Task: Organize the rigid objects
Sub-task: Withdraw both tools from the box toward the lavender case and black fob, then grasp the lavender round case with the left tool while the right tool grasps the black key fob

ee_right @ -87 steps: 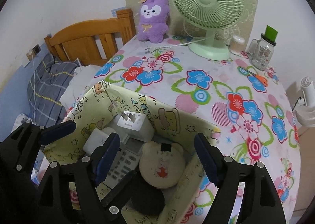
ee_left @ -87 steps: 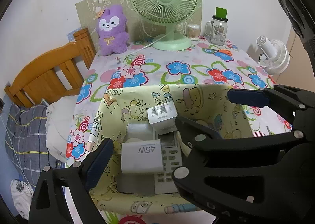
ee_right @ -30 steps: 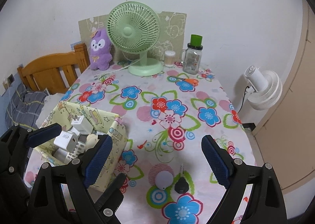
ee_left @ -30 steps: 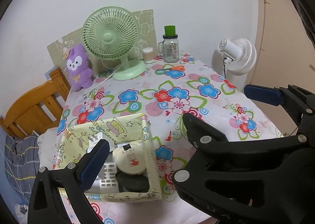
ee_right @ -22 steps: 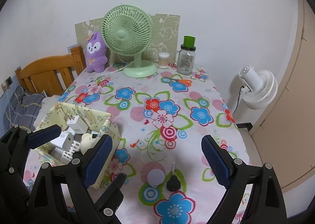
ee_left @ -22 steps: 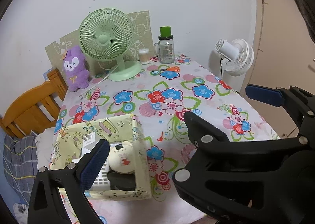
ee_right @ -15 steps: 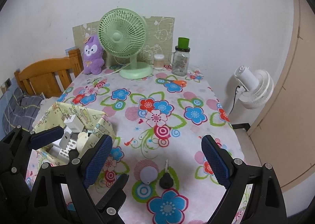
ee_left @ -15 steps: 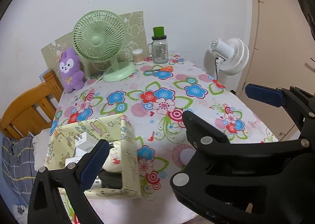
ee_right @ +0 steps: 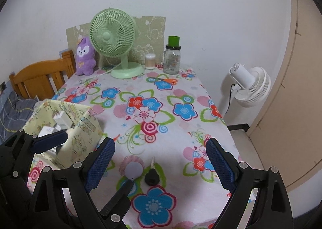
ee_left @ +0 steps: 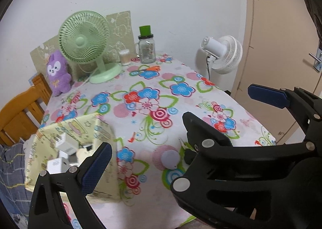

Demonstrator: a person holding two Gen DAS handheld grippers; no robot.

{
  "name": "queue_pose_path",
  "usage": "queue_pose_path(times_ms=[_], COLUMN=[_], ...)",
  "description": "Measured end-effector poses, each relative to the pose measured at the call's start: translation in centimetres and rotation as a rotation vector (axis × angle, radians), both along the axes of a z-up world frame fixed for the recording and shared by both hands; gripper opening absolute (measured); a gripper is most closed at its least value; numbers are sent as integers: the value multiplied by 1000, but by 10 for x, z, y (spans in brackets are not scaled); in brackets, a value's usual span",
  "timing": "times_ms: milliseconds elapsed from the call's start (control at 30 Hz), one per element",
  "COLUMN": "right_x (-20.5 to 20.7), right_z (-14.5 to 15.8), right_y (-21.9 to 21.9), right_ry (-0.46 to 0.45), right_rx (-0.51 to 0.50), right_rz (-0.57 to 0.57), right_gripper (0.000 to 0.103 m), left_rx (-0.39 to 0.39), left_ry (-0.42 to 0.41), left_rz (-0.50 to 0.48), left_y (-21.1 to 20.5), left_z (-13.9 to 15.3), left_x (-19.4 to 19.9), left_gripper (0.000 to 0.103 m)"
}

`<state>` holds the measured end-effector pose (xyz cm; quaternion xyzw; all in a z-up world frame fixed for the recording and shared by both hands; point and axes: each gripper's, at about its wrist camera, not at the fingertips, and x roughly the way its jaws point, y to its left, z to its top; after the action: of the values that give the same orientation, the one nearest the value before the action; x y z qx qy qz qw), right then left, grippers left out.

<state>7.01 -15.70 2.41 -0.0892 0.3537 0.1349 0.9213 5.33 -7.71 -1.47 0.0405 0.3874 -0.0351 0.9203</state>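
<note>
- Since a second ago we have drawn both grippers back from the yellow box (ee_right: 84, 126), which now sits further to the left in both views, and more of the flowered tabletop (ee_right: 181, 92) shows.
- Our right gripper (ee_right: 160, 165) hovers with its jaws spread wide and nothing between the pads.
- The black car key (ee_right: 152, 176) and the white round tag (ee_right: 132, 169) lie just beside each other on the tabletop, below and between the right jaws, untouched.
- Our left gripper (ee_left: 179, 128) also stands wide open and empty; the box is by its left finger, well apart from the key (ee_left: 189, 155).
- Chargers (ee_right: 62, 120) rest inside the box.
</note>
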Motion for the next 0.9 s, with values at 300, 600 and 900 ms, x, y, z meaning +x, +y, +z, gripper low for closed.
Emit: queue_pose_path(times_ms=[300, 600, 900], right_x=[4, 9, 19], right_z=[-29, -55, -85], right_y=[-13, -25, -33], right_ry=[15, 35, 72], right_rx=[1, 32, 31], right_rz=[8, 16, 22], right_gripper=[94, 94, 94], left_rx=[-8, -4, -8], left_ry=[13, 33, 79], left_rz=[6, 2, 3], left_y=[-14, -25, -31], left_z=[-26, -51, -80], left_x=[1, 8, 16], left_gripper=[103, 103, 103])
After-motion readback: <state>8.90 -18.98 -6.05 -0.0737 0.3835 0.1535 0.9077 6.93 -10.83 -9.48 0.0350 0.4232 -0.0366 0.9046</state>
